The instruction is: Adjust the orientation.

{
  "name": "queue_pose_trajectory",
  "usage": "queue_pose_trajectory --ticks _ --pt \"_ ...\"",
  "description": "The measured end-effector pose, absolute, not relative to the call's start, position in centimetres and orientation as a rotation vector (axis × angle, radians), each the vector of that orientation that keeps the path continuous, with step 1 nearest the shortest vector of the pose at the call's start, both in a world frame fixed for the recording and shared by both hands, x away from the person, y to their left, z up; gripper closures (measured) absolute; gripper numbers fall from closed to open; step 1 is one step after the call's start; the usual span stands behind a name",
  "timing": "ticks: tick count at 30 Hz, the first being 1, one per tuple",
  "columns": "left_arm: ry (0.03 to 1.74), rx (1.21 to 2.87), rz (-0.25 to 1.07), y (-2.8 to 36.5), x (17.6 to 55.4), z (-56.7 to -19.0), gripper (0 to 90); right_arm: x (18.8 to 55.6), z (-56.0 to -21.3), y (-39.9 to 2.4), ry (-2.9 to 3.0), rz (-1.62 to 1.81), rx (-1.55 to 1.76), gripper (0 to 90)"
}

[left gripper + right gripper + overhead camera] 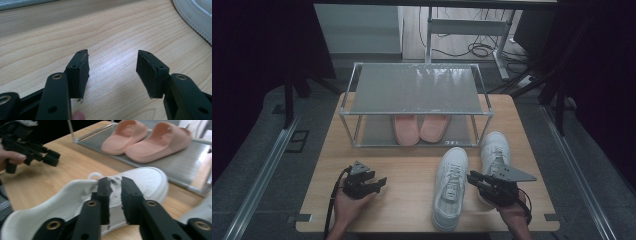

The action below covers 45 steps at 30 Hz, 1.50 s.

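Right tool [115,202] pinched on the collar of the nearer white sneaker [140,185], ready for lifting toward the shoe rack [417,112] ahead. Left tool [112,72] wide open, empty, idle over the bench [107,32].

Left tool [381,183]: black body, grey three-cornered plate on top, black cable trailing at the wrist. Jaw arms black, brass-ringed pivot holes, small screw holes near the pads. Right tool [472,178]: same build, larger grey plate. Forearms bare, no sleeves.
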<state>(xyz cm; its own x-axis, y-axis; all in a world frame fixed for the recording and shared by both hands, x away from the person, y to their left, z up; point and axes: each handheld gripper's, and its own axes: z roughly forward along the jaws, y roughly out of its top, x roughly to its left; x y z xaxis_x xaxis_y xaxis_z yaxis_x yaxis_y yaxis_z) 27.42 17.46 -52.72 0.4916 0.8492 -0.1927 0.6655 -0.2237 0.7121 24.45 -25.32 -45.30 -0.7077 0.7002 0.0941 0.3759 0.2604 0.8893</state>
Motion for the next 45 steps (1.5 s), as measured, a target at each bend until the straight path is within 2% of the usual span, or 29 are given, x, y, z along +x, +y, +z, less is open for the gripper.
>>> queue_pose_trajectory --ticks 9,24,45 --pt "1.248 1.965 0.300 17.5 27.4 -52.7 44.4 23.6 -45.5 -23.1 2.322 1.433 0.913 89.9" --pt "1.248 1.969 0.292 17.4 27.5 -52.8 44.4 21.8 -46.7 -19.9 2.444 1.378 0.822 90.0" --pt "1.244 1.988 0.286 17.2 27.6 -53.1 44.3 21.4 -47.7 -19.4 2.495 1.277 0.827 90.0"
